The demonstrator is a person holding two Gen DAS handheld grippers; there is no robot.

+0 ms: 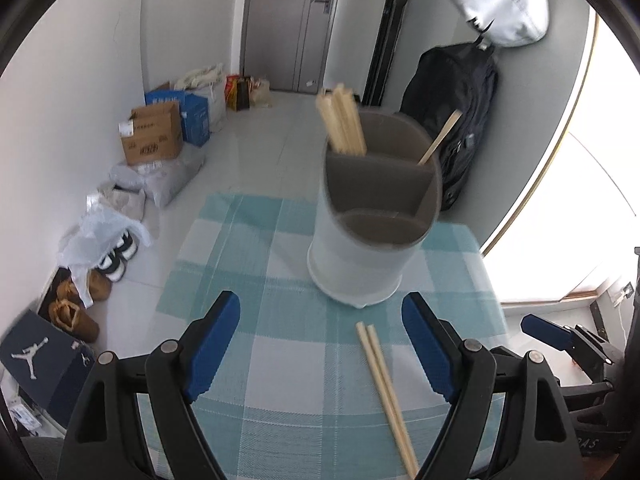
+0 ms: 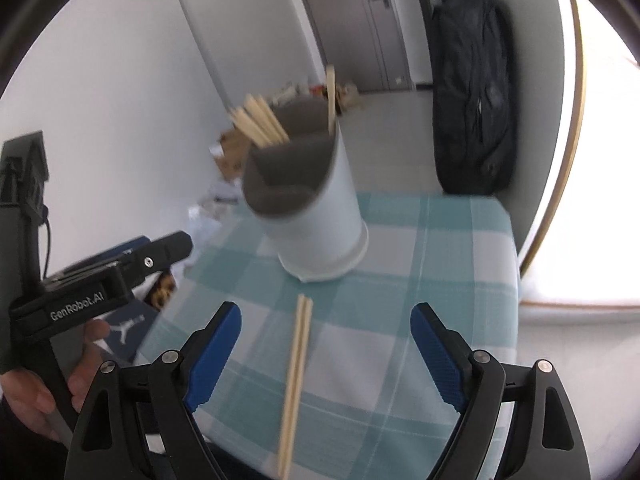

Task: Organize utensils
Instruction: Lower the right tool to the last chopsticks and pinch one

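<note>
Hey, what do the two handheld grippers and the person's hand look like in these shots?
Both the left gripper and right gripper share one build: black plastic linkage arms with silver pivot pins, and blue ribbed pads on the fingers. The right wrist view shows white "GenRobot.AI" lettering on the left gripper's black body, a thin black cable behind it, and a hand on its handle.

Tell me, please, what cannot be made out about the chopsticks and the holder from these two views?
- Loose chopsticks: near ends cut off by the bottom edge in both wrist views.
- Utensil holder: compartment floors hidden by its own walls; blurred in the right wrist view.
- Single stick in the holder: lower part hidden, so its kind is unclear.
</note>
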